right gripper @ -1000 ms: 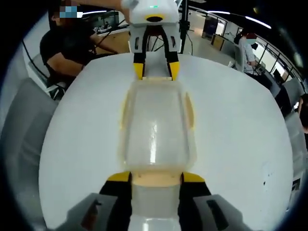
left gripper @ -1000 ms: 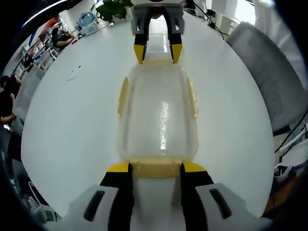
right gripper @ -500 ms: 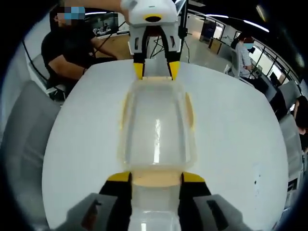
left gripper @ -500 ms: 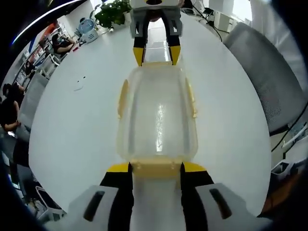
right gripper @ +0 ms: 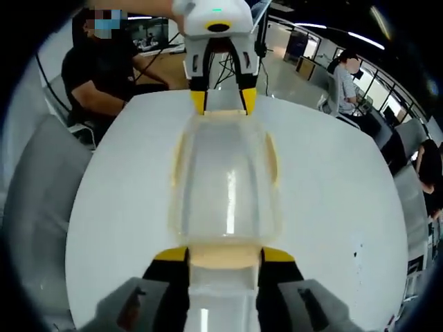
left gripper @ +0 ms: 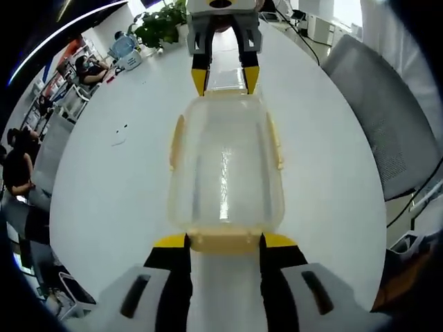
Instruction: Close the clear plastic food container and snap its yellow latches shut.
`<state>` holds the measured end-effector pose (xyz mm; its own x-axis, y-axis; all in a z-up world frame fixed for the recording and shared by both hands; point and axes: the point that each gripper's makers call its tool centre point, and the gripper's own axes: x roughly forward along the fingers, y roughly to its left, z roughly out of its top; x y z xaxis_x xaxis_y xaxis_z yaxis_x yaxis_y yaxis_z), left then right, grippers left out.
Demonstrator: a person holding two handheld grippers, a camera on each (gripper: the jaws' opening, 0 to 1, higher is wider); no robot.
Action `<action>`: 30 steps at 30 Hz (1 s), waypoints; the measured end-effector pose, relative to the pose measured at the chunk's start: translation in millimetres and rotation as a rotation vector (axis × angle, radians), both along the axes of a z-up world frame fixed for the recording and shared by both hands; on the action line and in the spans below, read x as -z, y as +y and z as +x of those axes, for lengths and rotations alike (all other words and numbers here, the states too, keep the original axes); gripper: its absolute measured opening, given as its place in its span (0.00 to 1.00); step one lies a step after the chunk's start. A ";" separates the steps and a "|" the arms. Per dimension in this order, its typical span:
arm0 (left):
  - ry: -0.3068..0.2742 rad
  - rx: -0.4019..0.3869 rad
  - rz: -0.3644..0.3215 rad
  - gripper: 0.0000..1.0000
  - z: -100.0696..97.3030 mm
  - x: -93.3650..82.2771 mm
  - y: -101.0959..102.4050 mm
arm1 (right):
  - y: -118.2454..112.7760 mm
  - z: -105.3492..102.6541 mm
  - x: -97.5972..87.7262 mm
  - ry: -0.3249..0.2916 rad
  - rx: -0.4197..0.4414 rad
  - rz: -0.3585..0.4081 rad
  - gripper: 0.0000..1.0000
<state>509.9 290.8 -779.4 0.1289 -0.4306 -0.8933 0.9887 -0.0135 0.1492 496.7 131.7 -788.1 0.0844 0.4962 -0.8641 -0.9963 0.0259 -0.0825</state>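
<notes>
The clear plastic food container lies lengthwise between my two grippers, lid on. Yellow side latches lie flat along its long walls. In the left gripper view my left gripper is shut on the near yellow end latch, and my right gripper clamps the far end. In the right gripper view the same container runs from my right gripper, shut on its yellow end latch, to the left gripper at the far end. Whether the container rests on the table I cannot tell.
A round white table lies beneath. A grey chair stands at its right edge and a potted plant beyond it. A seated person in black and a grey chair border the table.
Both views have drifted a little over the table with the hands. The container sits the same way between the two grippers, and both grips are unchanged.
</notes>
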 end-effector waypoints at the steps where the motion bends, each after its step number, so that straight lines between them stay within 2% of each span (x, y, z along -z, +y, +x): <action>1: -0.002 0.000 -0.002 0.36 -0.1 -1.2 -2.0 | -3.0 0.8 -1.2 -0.007 0.004 -0.004 0.35; 11: -0.016 0.006 -0.009 0.36 -5.0 -12.5 -25.3 | -25.0 -4.4 -10.3 -0.010 0.012 -0.017 0.35; 23: -0.019 -0.001 -0.005 0.36 -10.2 -16.9 -43.9 | -43.8 -8.9 -14.4 -0.013 -0.003 -0.030 0.35; 30: -0.018 0.001 -0.015 0.36 -11.6 -18.4 -63.4 | -63.1 -10.7 -16.0 -0.011 0.000 -0.038 0.35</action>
<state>498.2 227.3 -761.0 0.1442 -0.4444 -0.8841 0.9859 -0.0124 0.1670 486.1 68.6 -772.0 0.0946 0.4628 -0.8814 -0.9952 0.0229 -0.0948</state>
